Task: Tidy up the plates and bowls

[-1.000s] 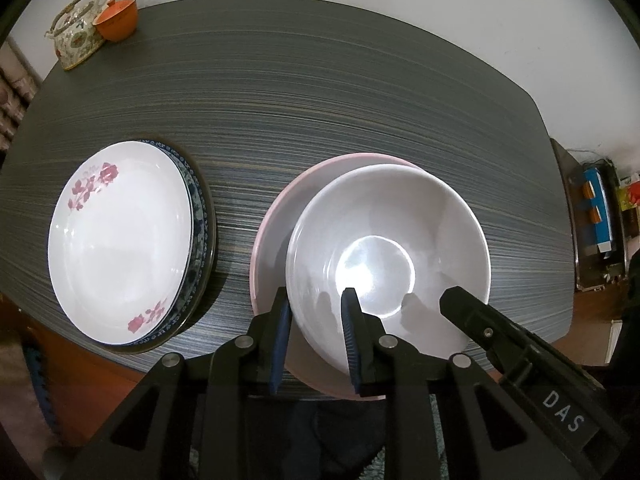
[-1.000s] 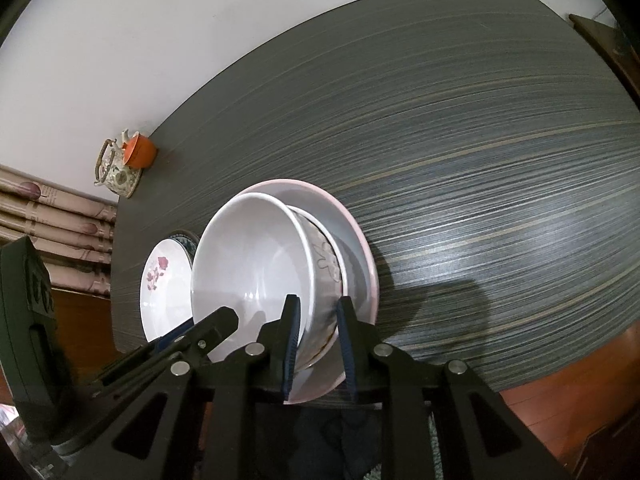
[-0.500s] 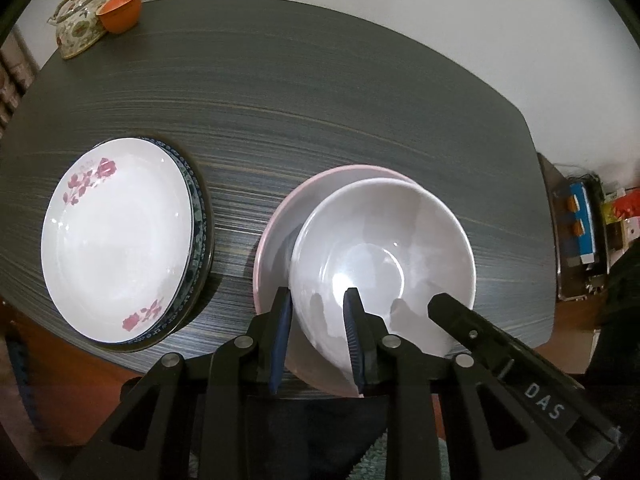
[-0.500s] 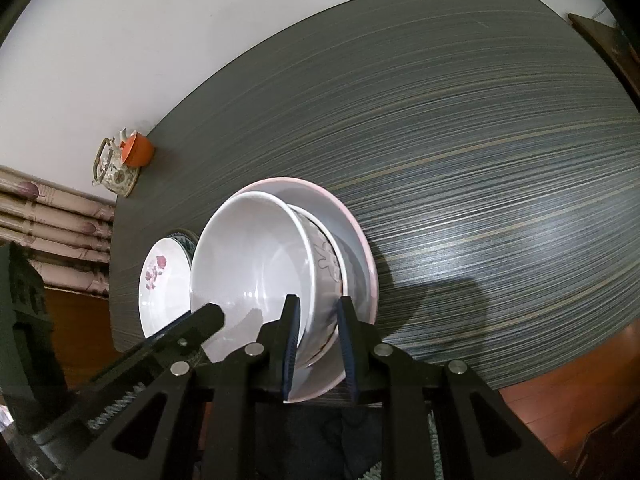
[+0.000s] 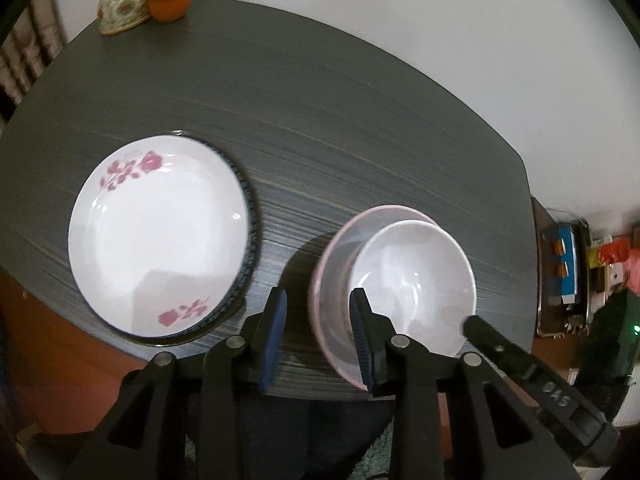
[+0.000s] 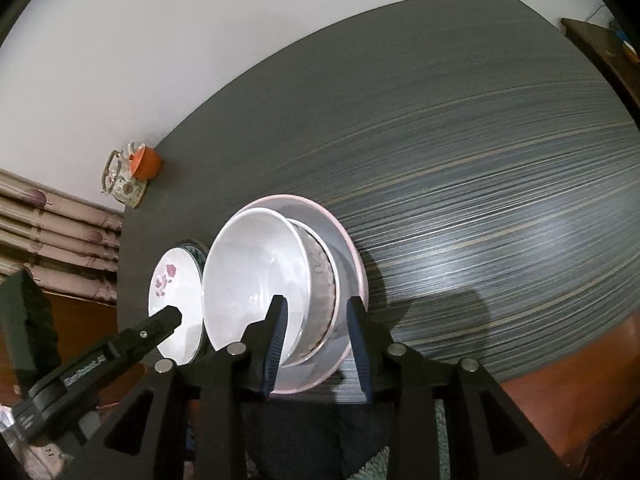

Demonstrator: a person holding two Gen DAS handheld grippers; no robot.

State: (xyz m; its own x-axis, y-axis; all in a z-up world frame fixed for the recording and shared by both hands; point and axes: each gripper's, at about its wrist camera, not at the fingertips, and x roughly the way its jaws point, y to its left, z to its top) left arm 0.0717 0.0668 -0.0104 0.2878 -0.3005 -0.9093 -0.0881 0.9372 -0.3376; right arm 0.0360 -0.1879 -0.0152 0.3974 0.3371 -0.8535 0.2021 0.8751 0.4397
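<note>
Bowl (image 6: 256, 276) rim between right gripper (image 6: 316, 340) jaws, untouched

A dark striped table (image 5: 320, 120) is carrying everything. At its 11 o'clock corner a patterned teapot (image 5: 120, 4) and an orange cup (image 5: 168, 0) are sitting together. A blue-rimmed plate (image 5: 250, 216) is lying at 8 o'clock, a pink plate (image 5: 340, 252) resting at 5 o'clock.

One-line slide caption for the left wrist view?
Left gripper open beside the white bowl nested in the pink-rimmed plate, with the floral plate stacked nearby.
</note>
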